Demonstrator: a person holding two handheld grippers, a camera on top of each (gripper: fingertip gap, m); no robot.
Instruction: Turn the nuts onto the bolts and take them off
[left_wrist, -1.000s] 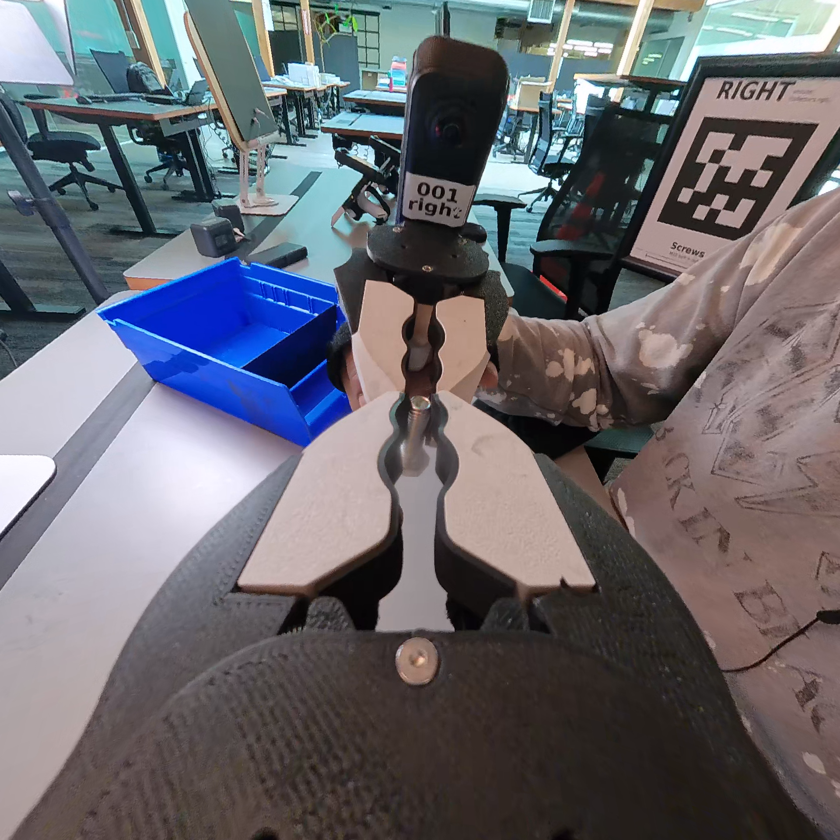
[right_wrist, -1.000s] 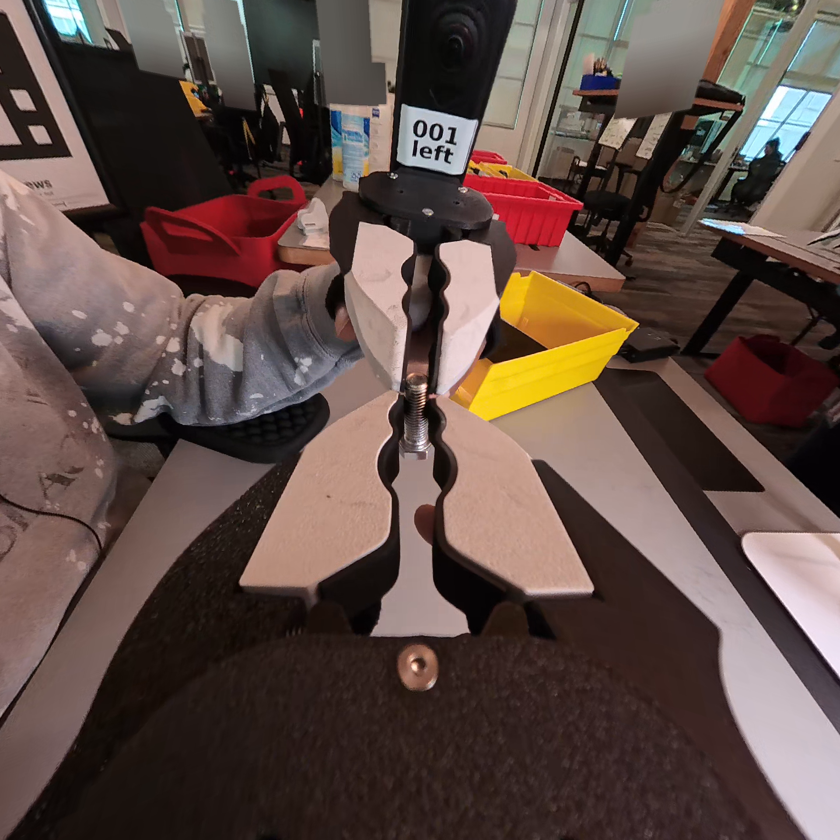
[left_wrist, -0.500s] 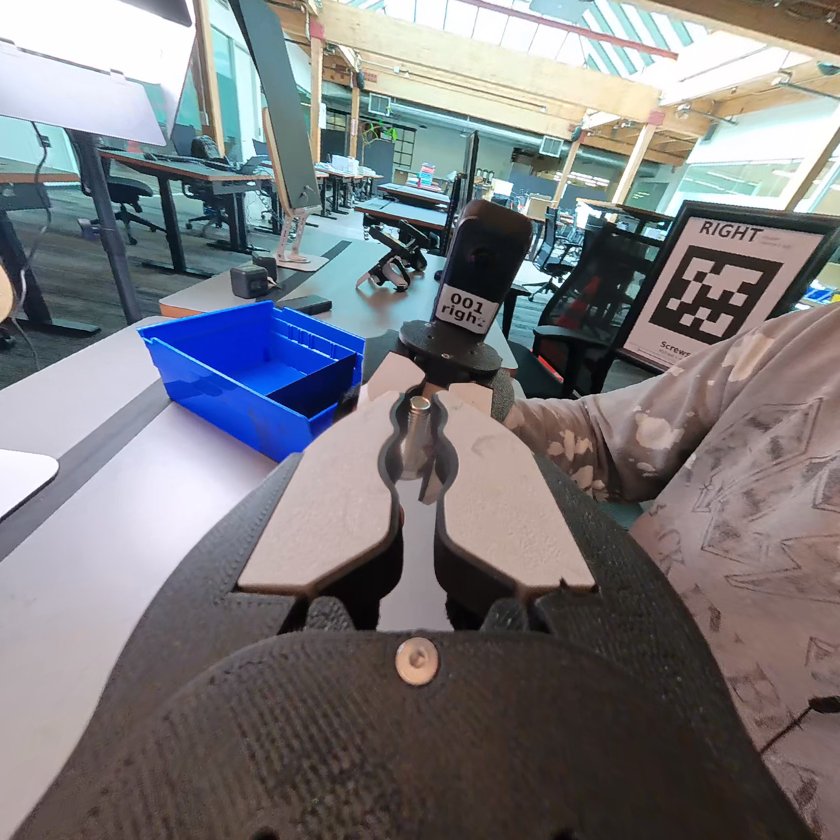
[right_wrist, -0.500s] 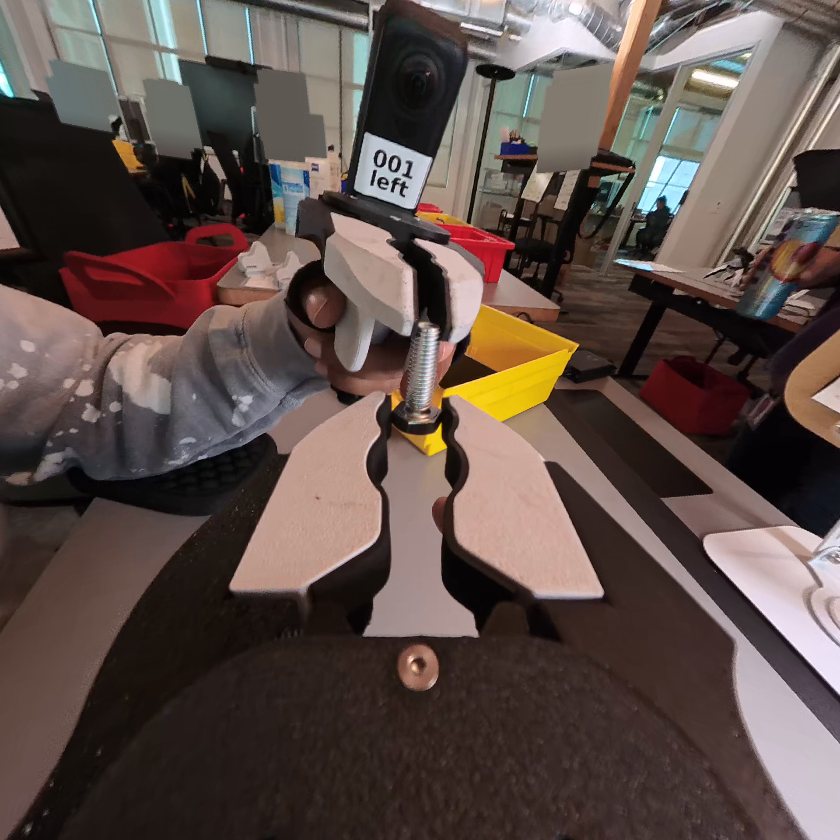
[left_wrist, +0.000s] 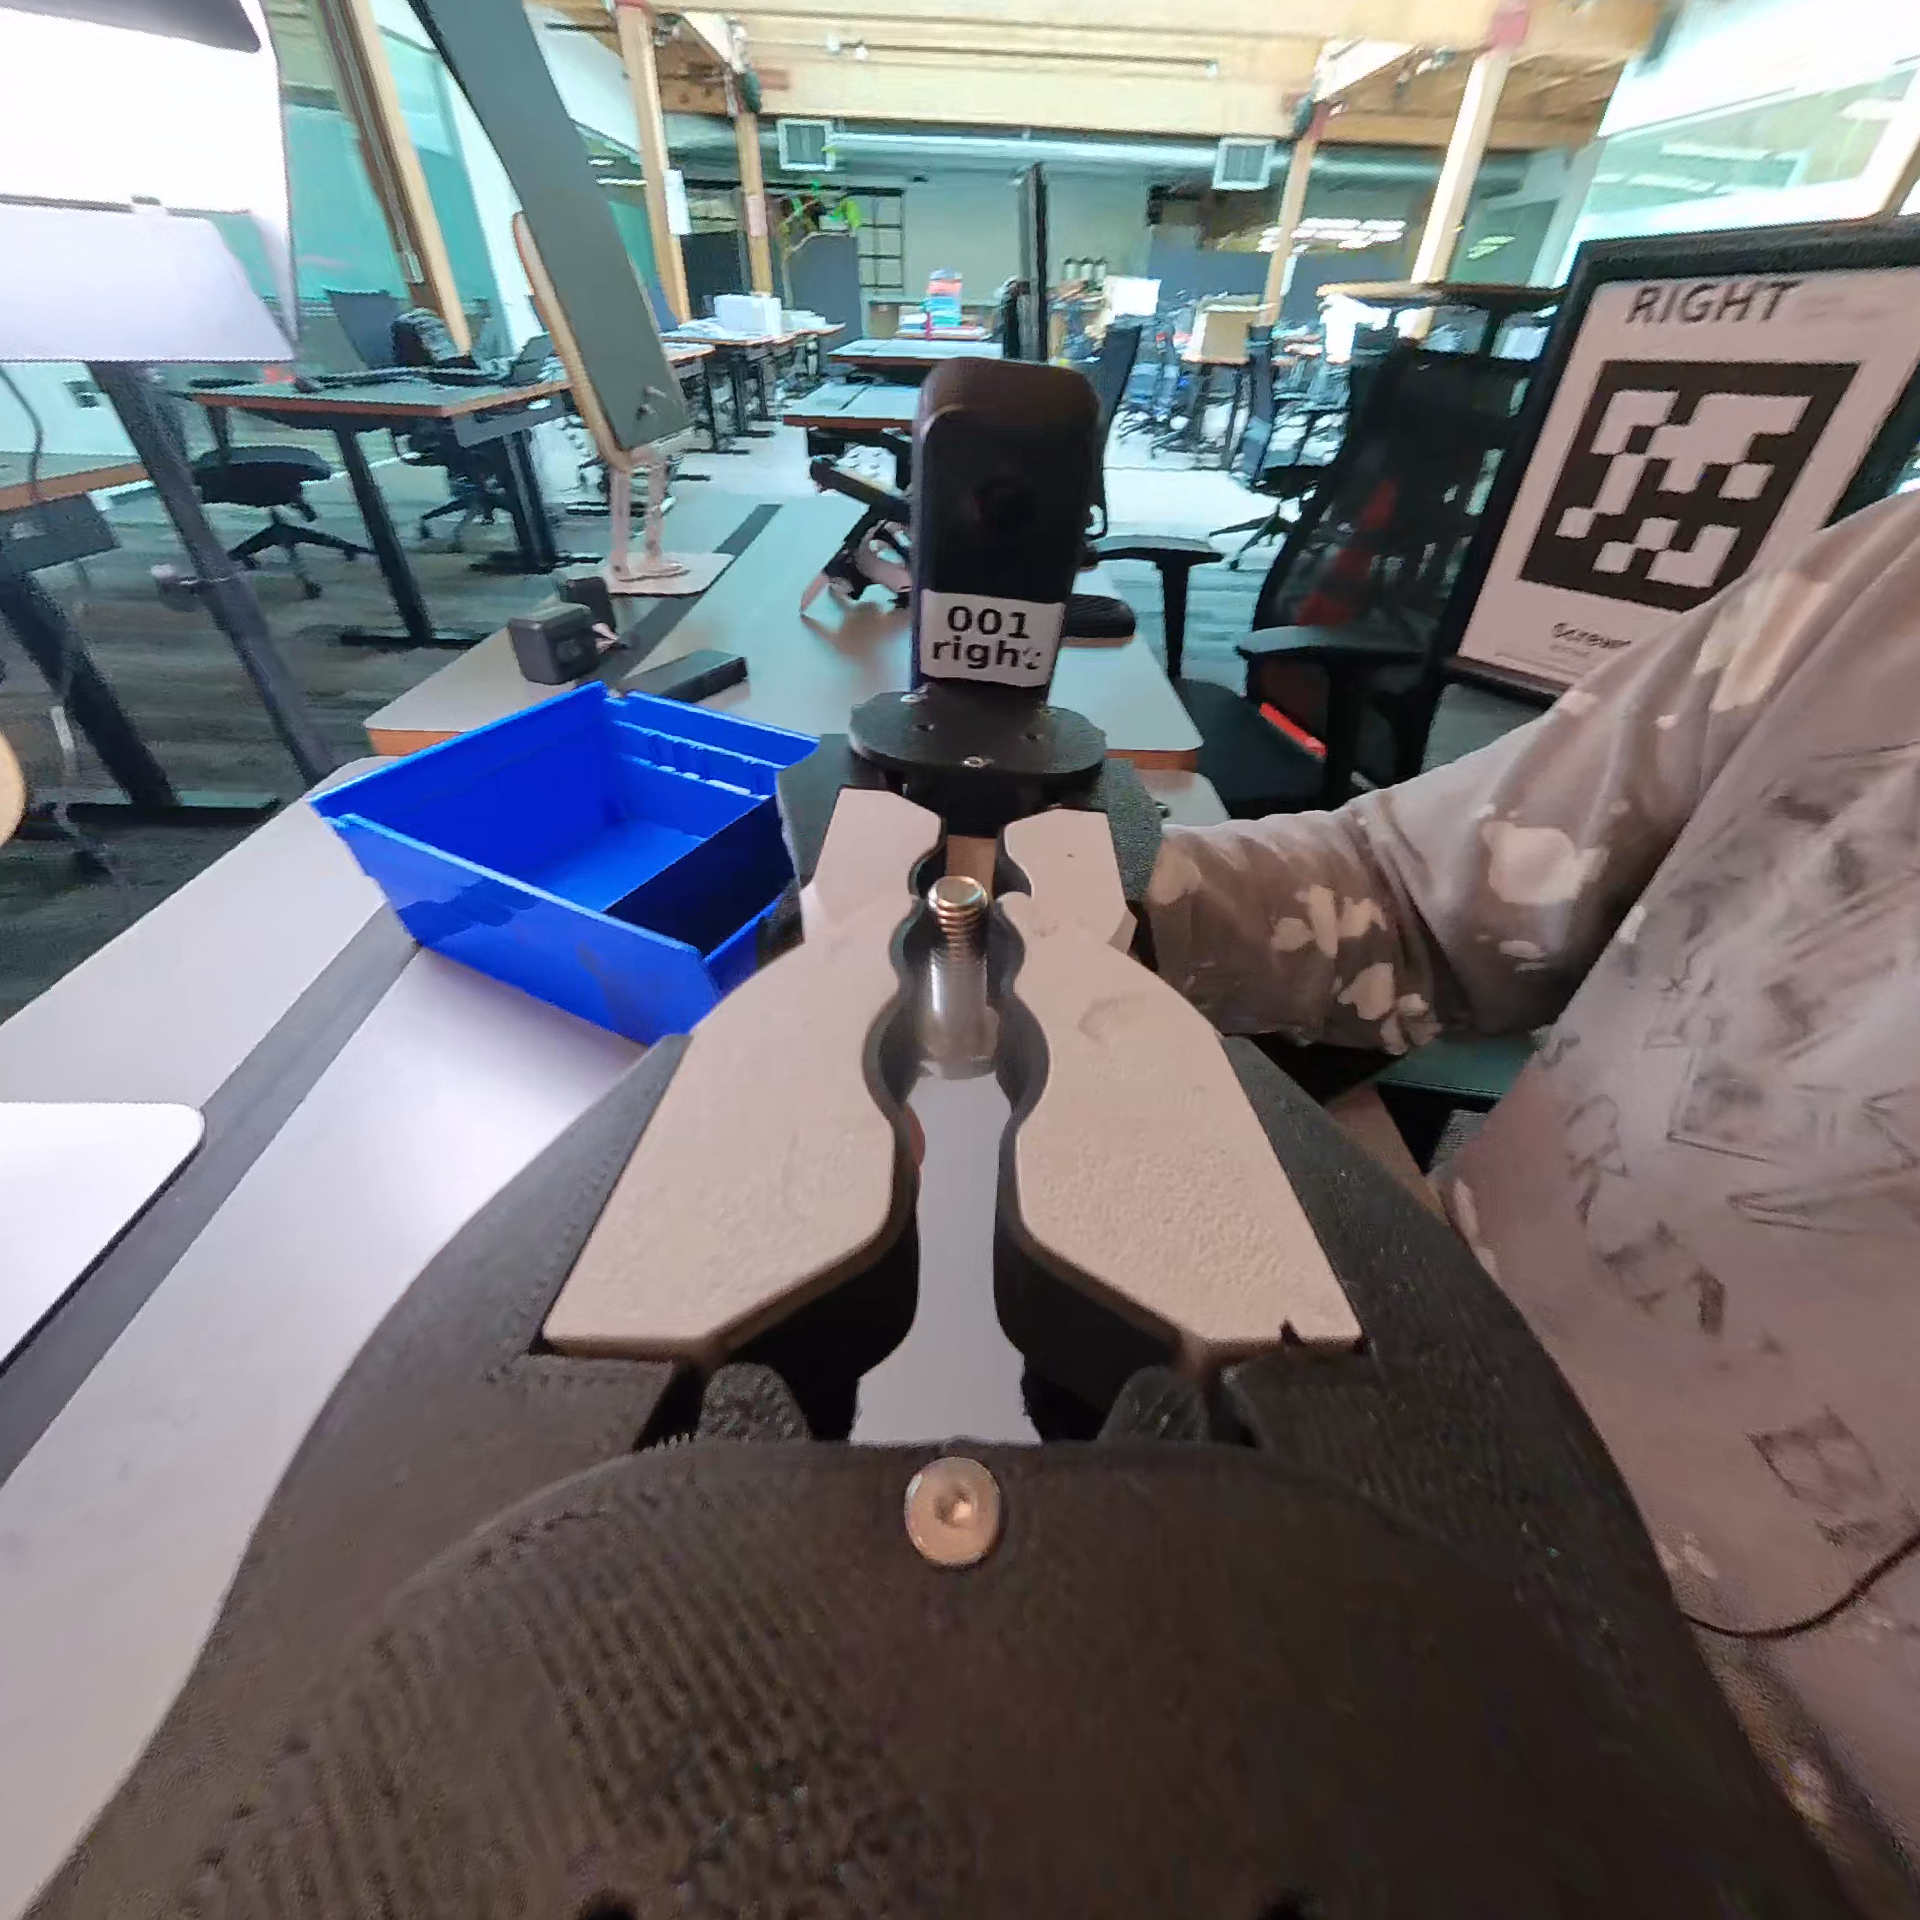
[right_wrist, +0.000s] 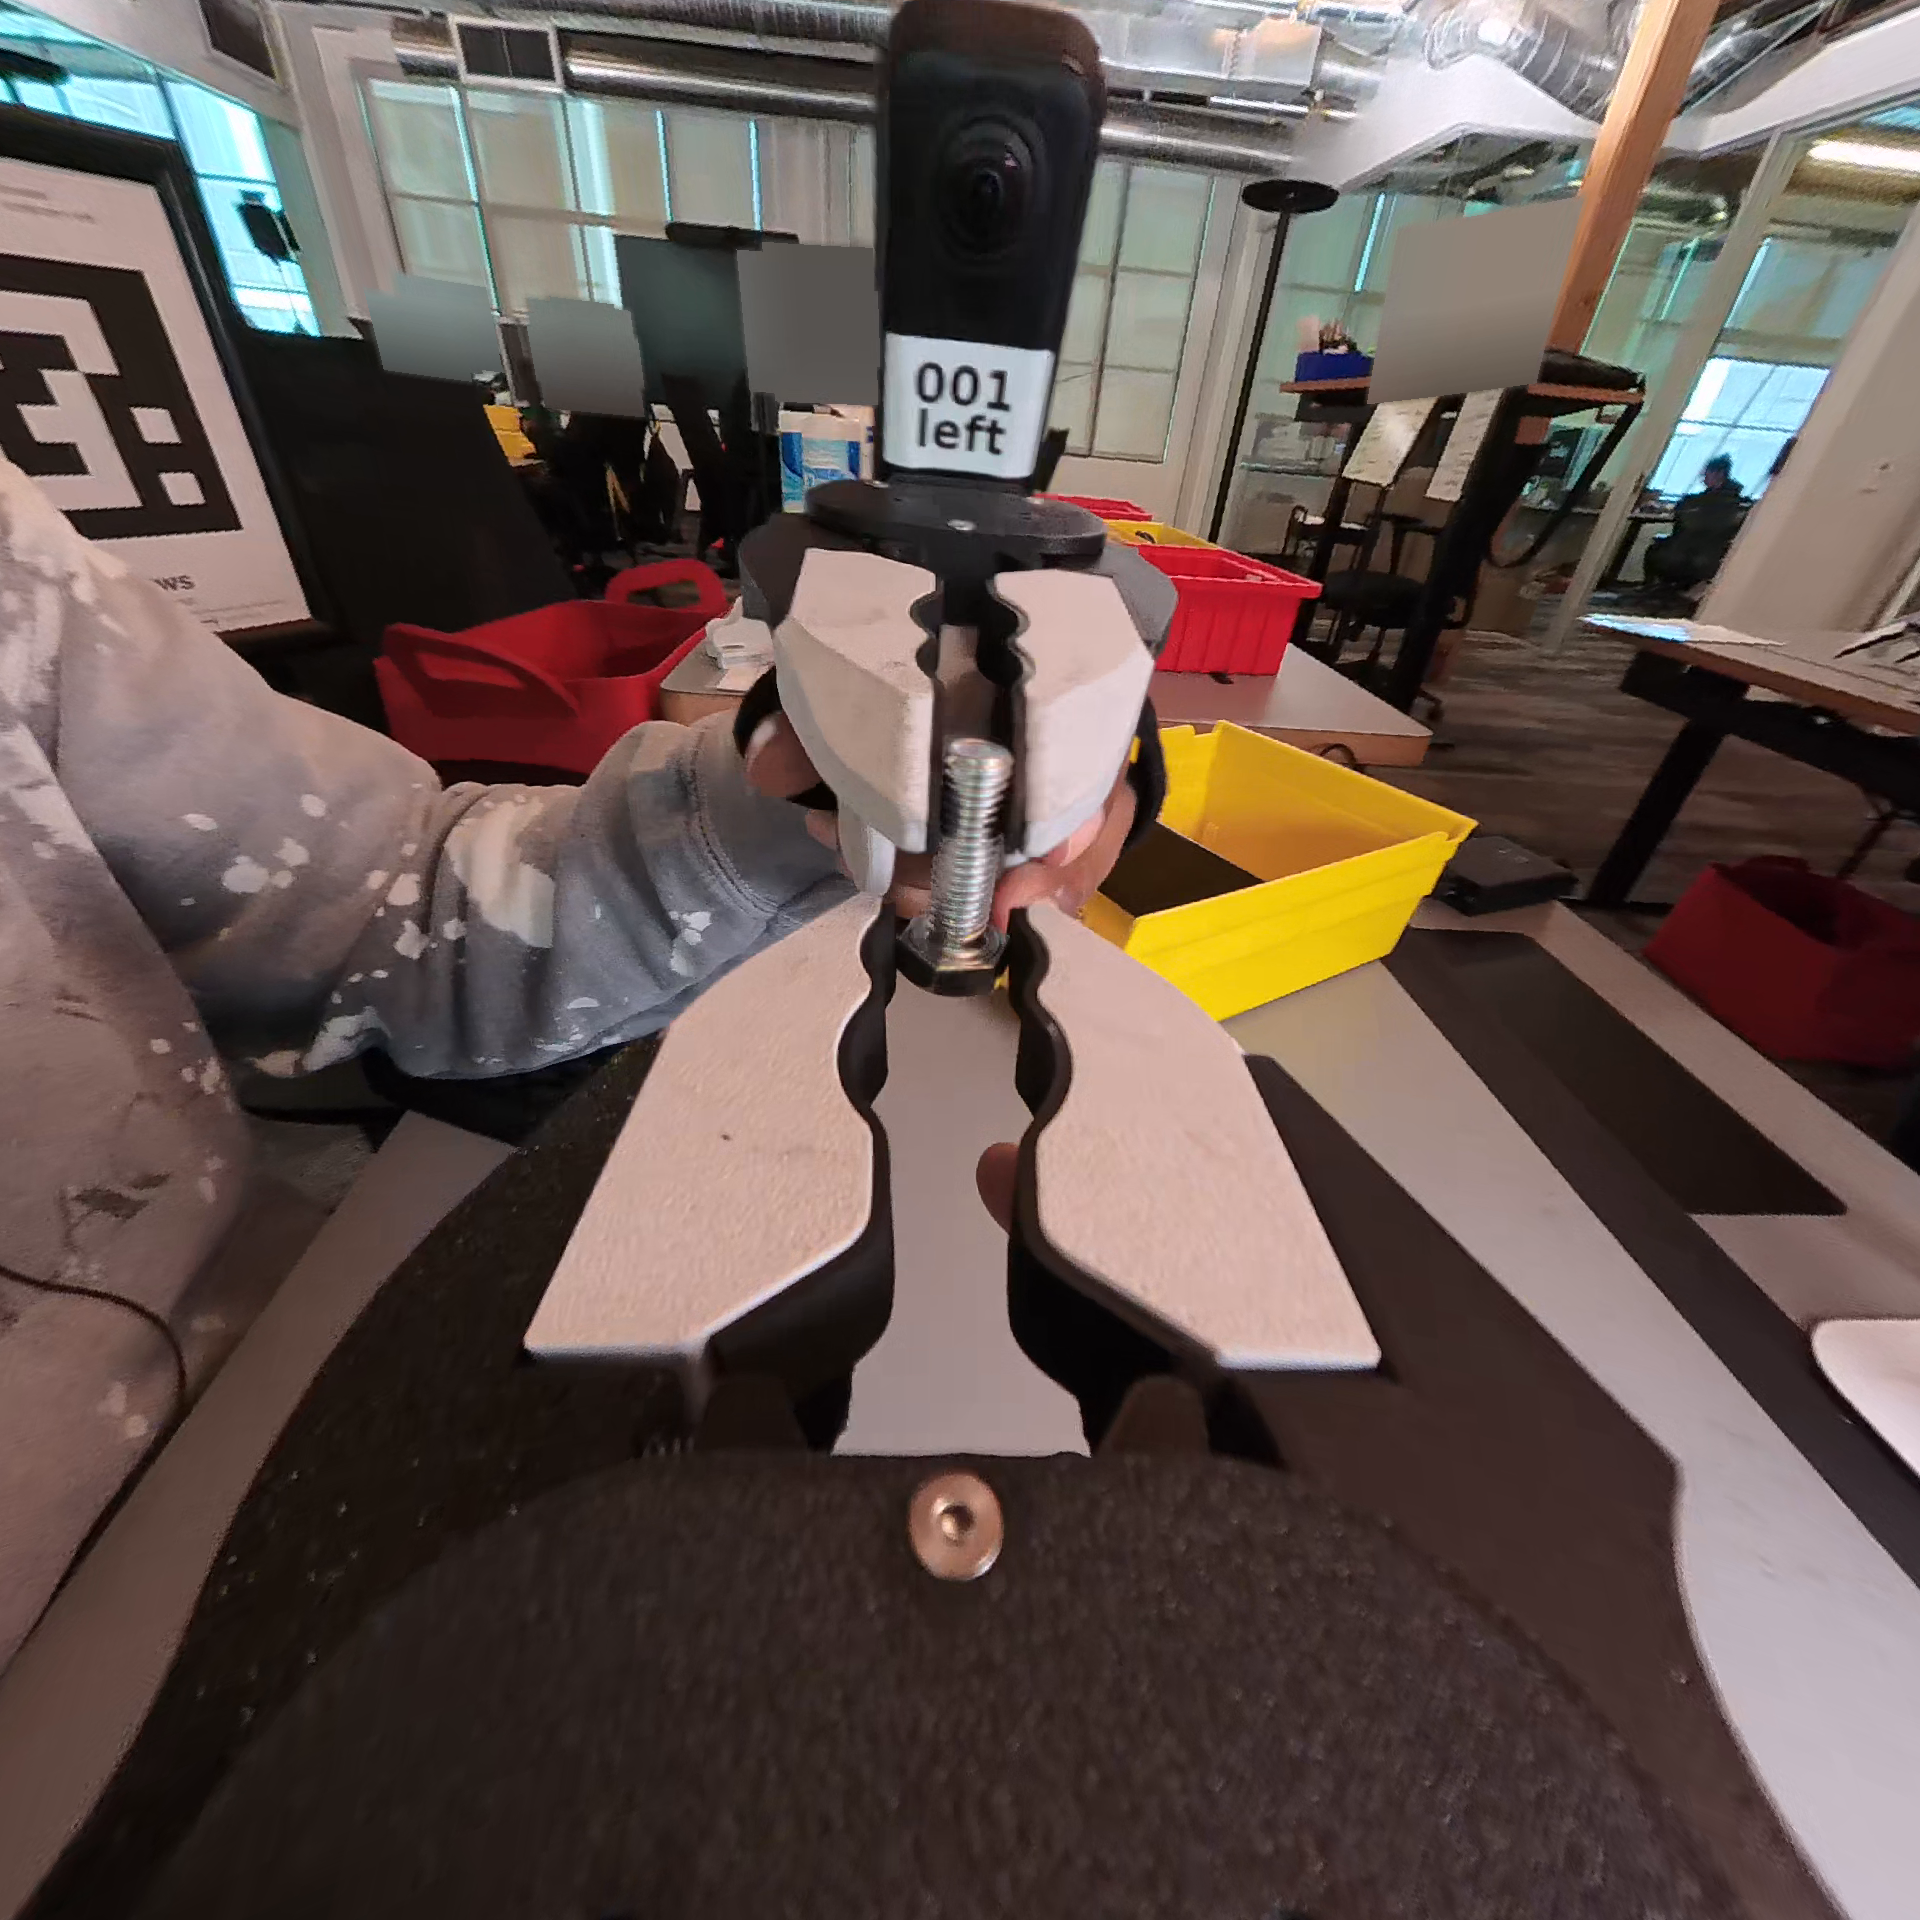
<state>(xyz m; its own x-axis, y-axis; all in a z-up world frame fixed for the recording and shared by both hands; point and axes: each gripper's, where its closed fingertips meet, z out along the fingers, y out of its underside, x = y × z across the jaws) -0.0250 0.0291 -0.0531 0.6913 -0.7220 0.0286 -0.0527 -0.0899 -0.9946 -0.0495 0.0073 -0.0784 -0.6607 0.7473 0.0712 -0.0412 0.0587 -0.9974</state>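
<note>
My left gripper (left_wrist: 956, 940) is shut on a silver bolt (left_wrist: 954, 992), which sits in the notch between its fingers with the threaded end pointing away. My right gripper (right_wrist: 951, 925) faces it tip to tip and is shut on a dark hex nut (right_wrist: 951, 961) that sits on the bolt's thread (right_wrist: 971, 842). In the right wrist view the thread runs up from the nut into the left gripper (right_wrist: 971, 831). In the left wrist view the right gripper (left_wrist: 977, 862) stands just behind the bolt's tip and the nut is hidden. Both are held above the grey table (left_wrist: 260, 1195).
A blue divided bin (left_wrist: 582, 862) stands on the table left of the grippers. A yellow bin (right_wrist: 1309, 883) stands behind them in the right wrist view, with red bins (right_wrist: 1226, 613) farther back. The person's patterned sleeve (left_wrist: 1455, 883) reaches in. A white pad (left_wrist: 73, 1174) lies at the table's edge. Less than 4 cm separates the two grippers' tips.
Both grippers tilted upward and came back level, still joined at the bolt. In the right wrist view more bare thread now shows between the nut and the left gripper.
</note>
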